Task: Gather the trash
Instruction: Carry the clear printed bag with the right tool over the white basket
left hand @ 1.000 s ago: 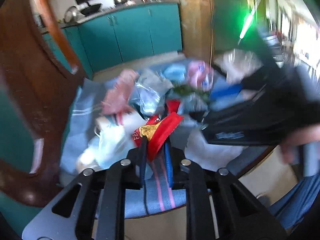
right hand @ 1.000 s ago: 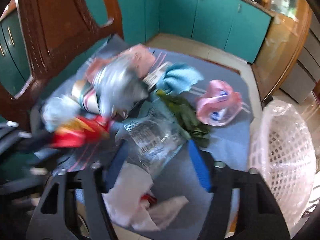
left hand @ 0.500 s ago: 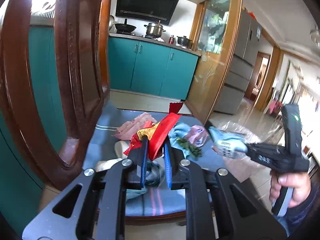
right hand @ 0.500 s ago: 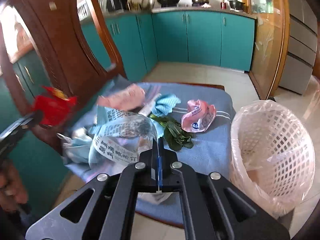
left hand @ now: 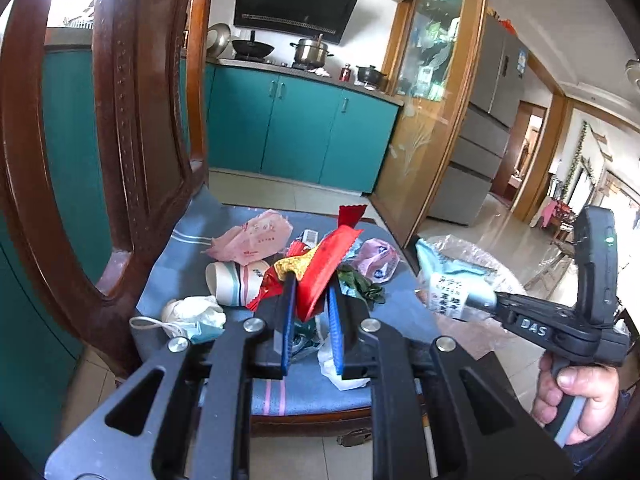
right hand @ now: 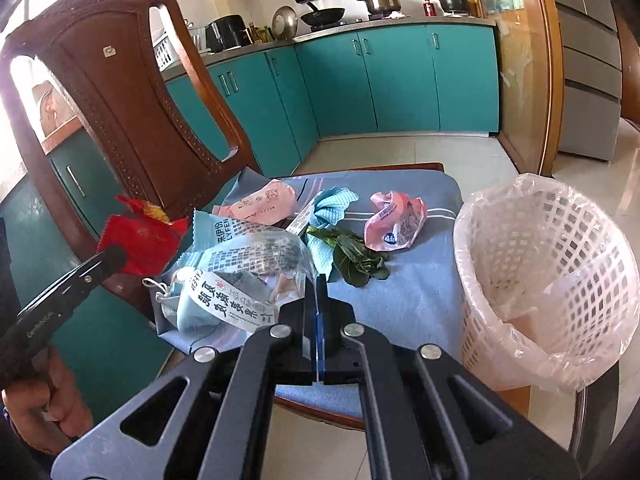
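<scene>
My left gripper [left hand: 311, 292] is shut on a red and gold snack wrapper [left hand: 324, 260], held above the chair seat; the wrapper also shows in the right wrist view [right hand: 138, 240]. My right gripper [right hand: 316, 284] is shut on a clear and pale blue printed plastic bag [right hand: 240, 276], held above the seat's front; the bag also shows in the left wrist view [left hand: 448, 280]. A white lattice bin [right hand: 560, 280] lined with a pink plastic bag stands right of the chair. Trash left on the seat: pink wrappers [right hand: 394, 220], a paper cup [left hand: 234, 282], green leaves [right hand: 358, 258].
The trash lies on a blue cushion [right hand: 420, 292] on a wooden chair with a tall carved back [right hand: 132, 112]. A blue cloth [right hand: 328, 212], a white crumpled tissue [left hand: 194, 310] and a face mask also lie there. Teal kitchen cabinets [right hand: 400, 80] stand behind, on a tiled floor.
Both grippers have lifted up and back from the pile, each carrying its item. The right gripper closed on the printed bag and raised it; the bin has come into fuller view.
</scene>
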